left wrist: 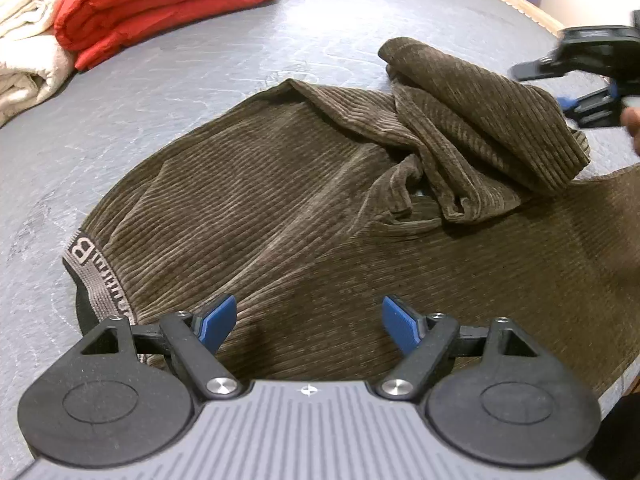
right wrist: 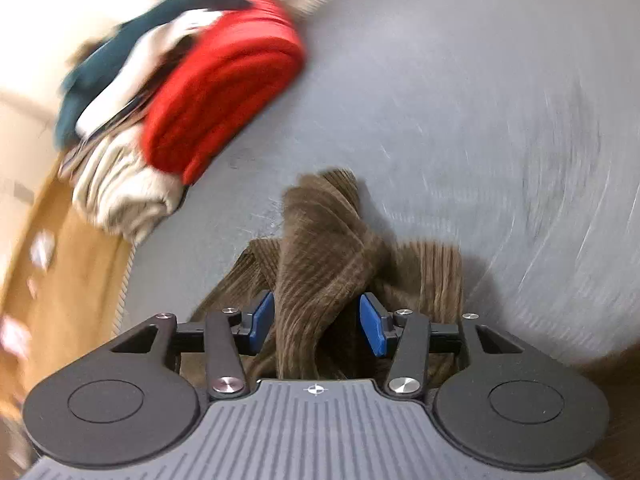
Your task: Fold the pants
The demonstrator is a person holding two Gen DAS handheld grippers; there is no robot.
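Corduroy, brown and ribbed: the pants [left wrist: 280, 208] lie spread on the grey table [left wrist: 200, 80], waistband [left wrist: 86, 268] at the near left, long axis running off to the right. Left gripper [left wrist: 308, 322] hovers wide open over the seat, likely ready to pin it. Further out, one leg is flopped back over itself; the right gripper [right wrist: 316, 322] straddles that fold, pads clear of it. Beyond sits a folded red garment [left wrist: 160, 4].
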